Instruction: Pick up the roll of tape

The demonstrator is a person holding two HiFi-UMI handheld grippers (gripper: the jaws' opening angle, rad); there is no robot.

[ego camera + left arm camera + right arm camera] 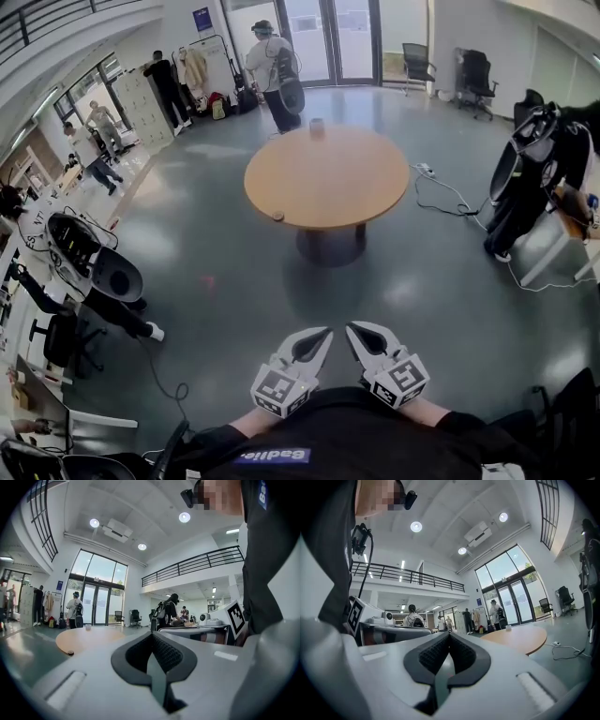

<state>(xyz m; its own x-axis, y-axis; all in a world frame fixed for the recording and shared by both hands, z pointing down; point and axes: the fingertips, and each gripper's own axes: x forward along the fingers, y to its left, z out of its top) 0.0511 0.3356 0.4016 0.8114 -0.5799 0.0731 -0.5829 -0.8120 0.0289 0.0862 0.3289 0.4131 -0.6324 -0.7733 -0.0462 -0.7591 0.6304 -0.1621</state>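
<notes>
Fingers [161,656] of the left gripper [319,339] and right gripper [356,336] are clenched together, empty, at lower centre. What looks like the roll of tape [277,216] lies mid-frame on the round table [328,178], at its near-left edge, well apart from them.

A big open office hall here: polished grey floor [216,253], tall glass doors [333,37] at the far end, a railed mezzanine [197,564] overhead. Office chairs [476,70] stand by the far wall, lockers [141,103] on the left, and a round wooden table [328,178] sits mid-floor.
</notes>
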